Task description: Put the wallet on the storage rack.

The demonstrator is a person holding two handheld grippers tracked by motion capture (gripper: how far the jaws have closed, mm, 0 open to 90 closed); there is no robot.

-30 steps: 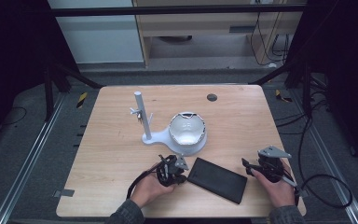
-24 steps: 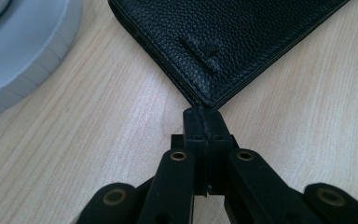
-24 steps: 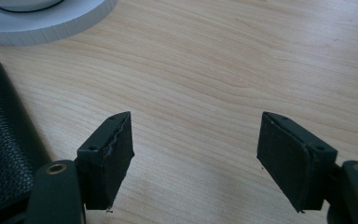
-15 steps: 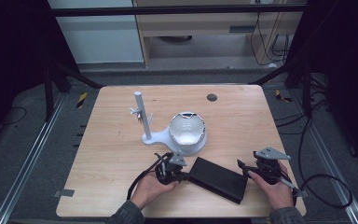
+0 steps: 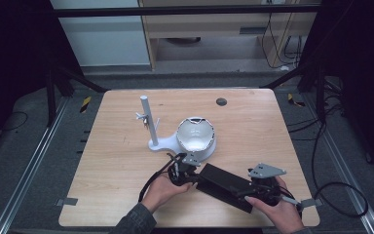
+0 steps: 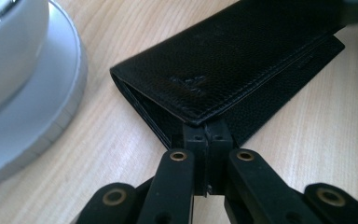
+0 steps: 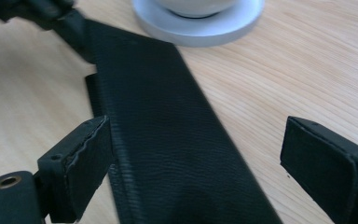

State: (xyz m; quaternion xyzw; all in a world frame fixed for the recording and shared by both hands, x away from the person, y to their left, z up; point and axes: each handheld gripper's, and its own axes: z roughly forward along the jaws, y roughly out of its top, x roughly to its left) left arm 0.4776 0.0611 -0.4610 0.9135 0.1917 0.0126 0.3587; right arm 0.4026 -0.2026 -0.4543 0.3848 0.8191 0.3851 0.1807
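Note:
A black leather wallet (image 5: 222, 183) lies on the wooden table near its front edge. My left gripper (image 5: 194, 178) is shut on the corner of the wallet's upper flap (image 6: 242, 60), which stands slightly lifted off the lower one. The left gripper view has its jaws (image 6: 208, 135) pinched together on that corner. My right gripper (image 5: 247, 193) is at the wallet's other end. Its jaws have just been opening and now stand wide, one on each side of the wallet (image 7: 168, 130). The right pad is well clear of the leather and the left pad is right beside its edge.
A white stand (image 5: 152, 142) with an upright post and a white bowl-shaped shell (image 5: 196, 135) sits just behind the wallet; its round base (image 6: 28, 93) is close to the left gripper. A dark round spot (image 5: 221, 102) marks the far side of the table (image 5: 102, 175).
The right gripper has moved left onto the wallet's end and its jaws have spread. The wallet's left end has lifted slightly in the left gripper, which has stayed in place.

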